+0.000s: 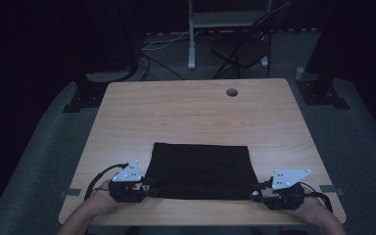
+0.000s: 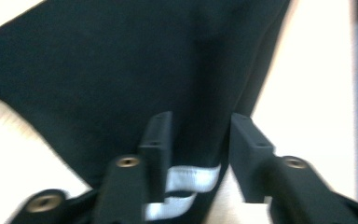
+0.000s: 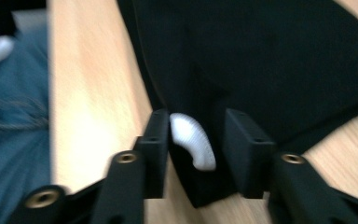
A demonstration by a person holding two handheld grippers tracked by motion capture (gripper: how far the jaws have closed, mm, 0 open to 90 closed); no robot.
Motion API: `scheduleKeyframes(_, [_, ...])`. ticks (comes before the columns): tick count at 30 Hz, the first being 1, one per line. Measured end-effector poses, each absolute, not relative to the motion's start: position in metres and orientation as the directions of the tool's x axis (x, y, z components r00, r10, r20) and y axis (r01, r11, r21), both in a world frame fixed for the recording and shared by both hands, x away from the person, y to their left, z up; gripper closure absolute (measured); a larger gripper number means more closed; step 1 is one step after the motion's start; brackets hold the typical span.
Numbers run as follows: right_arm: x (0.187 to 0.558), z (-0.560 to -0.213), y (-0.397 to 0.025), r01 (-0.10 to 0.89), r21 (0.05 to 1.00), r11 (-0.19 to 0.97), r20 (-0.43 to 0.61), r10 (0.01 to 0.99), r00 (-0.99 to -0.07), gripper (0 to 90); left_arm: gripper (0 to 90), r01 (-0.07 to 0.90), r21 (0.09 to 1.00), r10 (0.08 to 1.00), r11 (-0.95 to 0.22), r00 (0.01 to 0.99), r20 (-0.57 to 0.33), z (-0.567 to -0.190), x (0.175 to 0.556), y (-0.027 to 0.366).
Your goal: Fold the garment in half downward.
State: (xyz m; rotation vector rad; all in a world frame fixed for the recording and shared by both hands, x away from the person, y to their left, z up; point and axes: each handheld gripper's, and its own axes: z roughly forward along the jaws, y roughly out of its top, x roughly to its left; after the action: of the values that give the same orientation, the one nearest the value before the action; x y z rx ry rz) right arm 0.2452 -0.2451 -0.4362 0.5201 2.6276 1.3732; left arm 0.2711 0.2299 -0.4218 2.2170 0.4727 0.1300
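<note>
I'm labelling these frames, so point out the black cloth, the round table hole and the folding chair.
black cloth [image 1: 200, 169], high view, its middle.
table hole [image 1: 232, 92], high view, its centre.
folding chair [image 1: 241, 50], high view, its seat.

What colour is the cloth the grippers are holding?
The cloth is black with a small white trim near the corners, clearest in the left gripper view.

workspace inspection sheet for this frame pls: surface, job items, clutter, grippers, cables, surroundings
Surface: wooden table, round hole near the far edge.
Job's things: black cloth lying flat near the front edge, white trim at its corners.
Clutter: nothing seen.
Grippers: left gripper and right gripper at the cloth's two front corners; jaws apart around the fabric, not closed on it.
Cables: one trailing from each gripper; more on the floor behind.
Surroundings: folding chair and a desk leg beyond the table, dark room.
</note>
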Motion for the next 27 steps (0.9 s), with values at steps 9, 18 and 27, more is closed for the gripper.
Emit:
scheduleKeyframes(9, [0.262, -0.435, -0.223, 0.268, 0.769, 0.580, 0.034, 0.383, -0.923, 22.1, 30.5, 0.355, 0.746, 0.479, -0.564, 0.876, -0.055, -0.423, 0.286, 0.222])
scheduleKeyframes(18, [0.276, -0.445, -0.230, 0.288, 0.736, 0.612, 0.025, 0.400, -0.916, 17.7, 21.4, 0.301, 0.696, 0.444, -0.652, 0.895, 0.029, -0.435, 0.290, 0.223])
scheduleKeyframes(27, [0.280, -0.439, -0.221, 0.267, 0.751, 0.604, 0.004, 0.400, -0.917, 12.8, 21.2, 0.338, 0.734, 0.458, -0.589, 0.888, -0.041, -0.434, 0.290, 0.222])
